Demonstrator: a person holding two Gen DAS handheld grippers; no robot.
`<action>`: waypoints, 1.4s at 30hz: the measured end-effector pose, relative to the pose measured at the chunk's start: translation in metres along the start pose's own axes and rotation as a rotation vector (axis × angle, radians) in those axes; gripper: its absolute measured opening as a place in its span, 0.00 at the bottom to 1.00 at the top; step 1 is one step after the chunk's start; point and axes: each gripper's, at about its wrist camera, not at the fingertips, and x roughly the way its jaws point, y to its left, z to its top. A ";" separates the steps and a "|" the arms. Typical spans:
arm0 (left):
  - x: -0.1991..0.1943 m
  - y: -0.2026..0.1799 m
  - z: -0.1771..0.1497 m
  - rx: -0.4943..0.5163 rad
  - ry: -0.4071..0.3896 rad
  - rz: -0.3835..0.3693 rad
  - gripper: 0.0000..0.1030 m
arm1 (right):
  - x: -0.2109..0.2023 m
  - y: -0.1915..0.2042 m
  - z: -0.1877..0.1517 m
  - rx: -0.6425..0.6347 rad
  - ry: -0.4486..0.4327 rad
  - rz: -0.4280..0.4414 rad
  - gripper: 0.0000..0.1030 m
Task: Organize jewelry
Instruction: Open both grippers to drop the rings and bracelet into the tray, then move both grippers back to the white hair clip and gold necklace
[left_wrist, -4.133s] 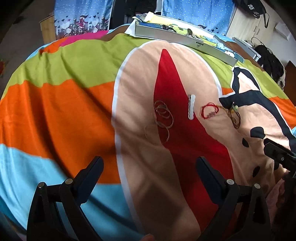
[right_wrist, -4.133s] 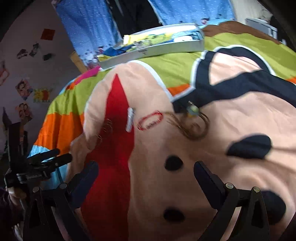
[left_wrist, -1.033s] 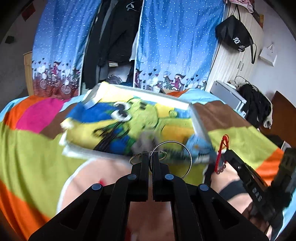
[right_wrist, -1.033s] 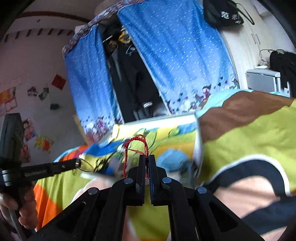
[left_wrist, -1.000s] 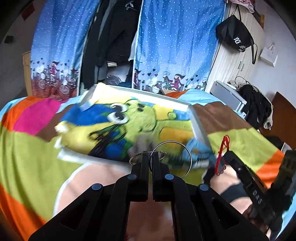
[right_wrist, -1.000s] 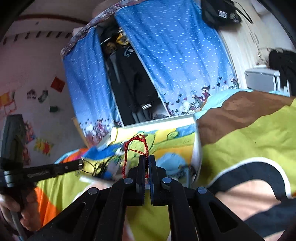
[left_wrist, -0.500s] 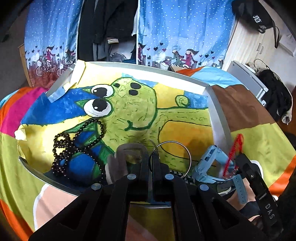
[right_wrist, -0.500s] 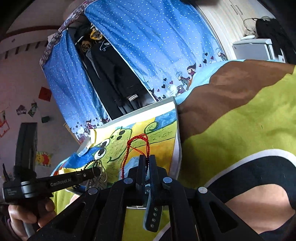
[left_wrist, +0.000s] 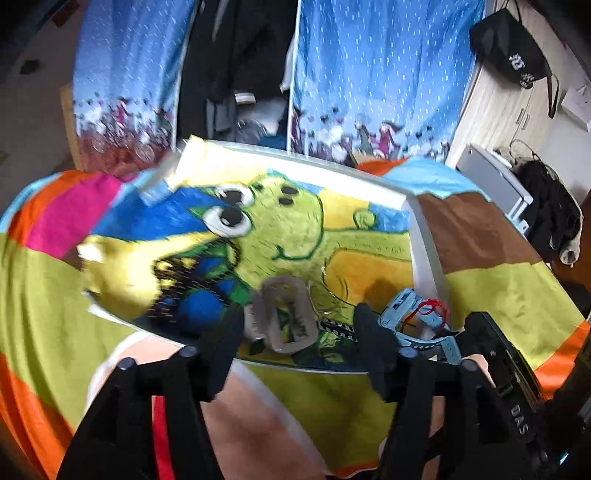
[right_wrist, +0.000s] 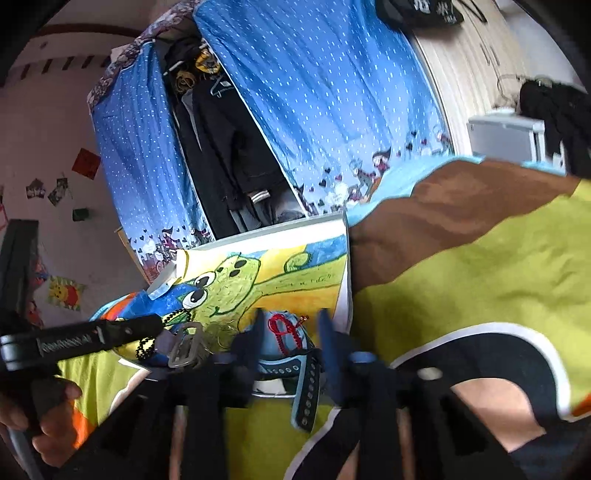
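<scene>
— Green-and-yellow tray (left_wrist: 424, 236) on the bed: what changed?
— Both my tools were pinched a moment ago. Now left tool (left_wrist: 295, 332) and right tool (right_wrist: 290, 332) gape wide; rings (left_wrist: 332, 291) and red bracelet (right_wrist: 282, 330) lie in the tray. Two pieces stowed.

Beyond the claw: blue dotted curtains (left_wrist: 373, 74) flanking dark hanging clothes (left_wrist: 236, 62). Up and right, a black bag (left_wrist: 511, 55) on pale cabinet doors (left_wrist: 495, 107). Below, a colourful striped blanket (left_wrist: 44, 295).
</scene>
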 end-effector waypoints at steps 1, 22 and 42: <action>-0.011 0.000 -0.001 0.001 -0.019 0.006 0.57 | -0.006 0.003 0.001 -0.010 -0.011 0.001 0.41; -0.221 0.031 -0.090 -0.030 -0.342 0.055 0.82 | -0.182 0.077 -0.022 -0.172 -0.254 0.055 1.00; -0.253 0.079 -0.209 0.058 -0.313 0.064 0.82 | -0.228 0.120 -0.117 -0.207 -0.191 -0.008 1.00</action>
